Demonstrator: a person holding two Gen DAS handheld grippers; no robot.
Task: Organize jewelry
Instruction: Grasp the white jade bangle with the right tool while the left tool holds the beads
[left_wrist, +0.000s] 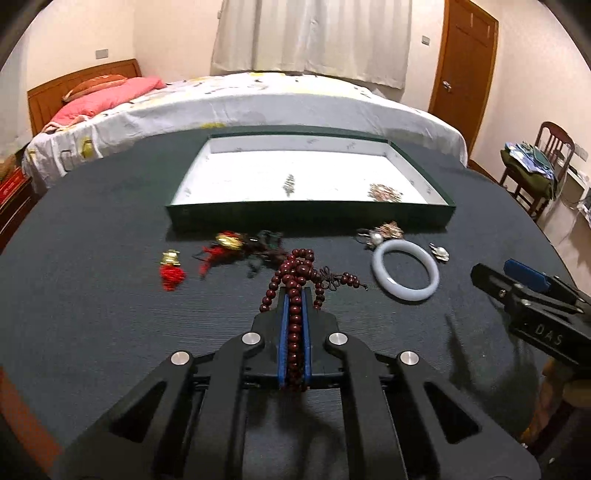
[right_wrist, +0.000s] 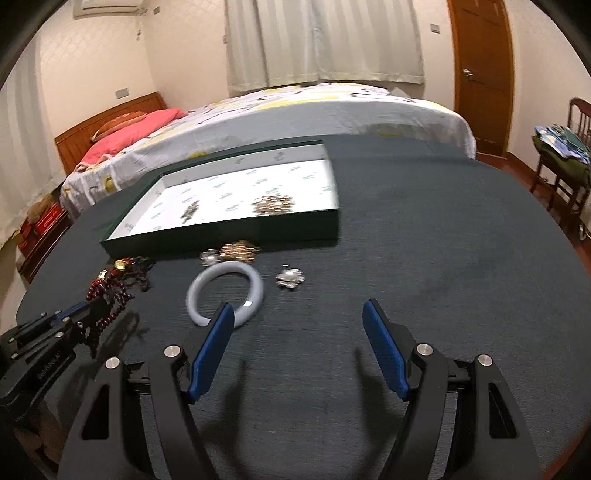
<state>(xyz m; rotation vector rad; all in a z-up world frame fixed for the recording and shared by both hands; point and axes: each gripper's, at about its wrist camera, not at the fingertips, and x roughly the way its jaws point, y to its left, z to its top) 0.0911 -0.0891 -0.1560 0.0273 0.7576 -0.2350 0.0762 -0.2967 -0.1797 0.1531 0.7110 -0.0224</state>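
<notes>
My left gripper (left_wrist: 295, 291) is shut on a dark red bead bracelet (left_wrist: 295, 273), held just above the dark table; it also shows in the right wrist view (right_wrist: 109, 295). My right gripper (right_wrist: 299, 314) is open and empty, its left finger just in front of a pale jade bangle (right_wrist: 225, 295), which also shows in the left wrist view (left_wrist: 404, 271). A green tray with a white floor (left_wrist: 306, 218) (right_wrist: 221, 240) holds a gold brooch (right_wrist: 273, 205) and a small dark piece (right_wrist: 190, 210). Pearl brooches (right_wrist: 290, 277) and a gold brooch (right_wrist: 238, 251) lie before the tray.
Red tassel ornaments (left_wrist: 171, 267) and a tangle of red and dark cords (left_wrist: 243, 247) lie left of the beads. A bed (left_wrist: 240, 99) stands behind the table. A wooden chair with clothes (left_wrist: 535, 166) is at the right, near a door (left_wrist: 465, 59).
</notes>
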